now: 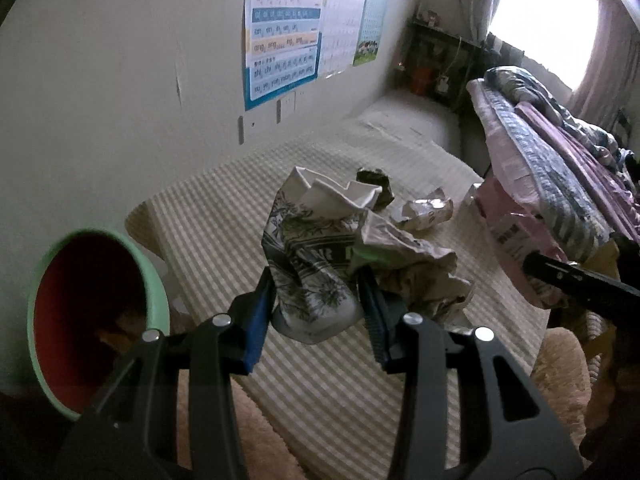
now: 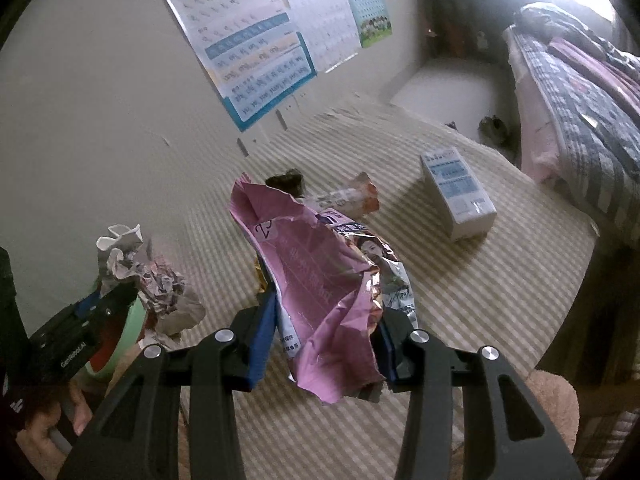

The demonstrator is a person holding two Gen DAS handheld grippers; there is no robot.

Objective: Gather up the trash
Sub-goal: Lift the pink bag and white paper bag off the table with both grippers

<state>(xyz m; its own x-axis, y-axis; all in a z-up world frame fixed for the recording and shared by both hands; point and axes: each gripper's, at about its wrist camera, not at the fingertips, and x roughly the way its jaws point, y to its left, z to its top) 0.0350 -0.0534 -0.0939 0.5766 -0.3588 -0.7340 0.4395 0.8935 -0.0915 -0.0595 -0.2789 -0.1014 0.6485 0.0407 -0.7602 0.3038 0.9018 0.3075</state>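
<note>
The left gripper (image 1: 316, 300) has its fingers clamped on a crumpled printed paper wad (image 1: 312, 264), with the green bin (image 1: 158, 296) at lower left and nearer it, while the right gripper (image 2: 326, 332) pinches a pink snack wrapper (image 2: 320, 280).

Pale wall (image 1: 120, 80) fills the upper left, charts (image 1: 280, 40) taped across it at top centre. Striped mat (image 1: 340, 380) covers the lower middle. Bright window (image 1: 548, 20) glares upper right, curtains (image 1: 608, 60) beside it, bedding (image 1: 560, 160) piled at right.
</note>
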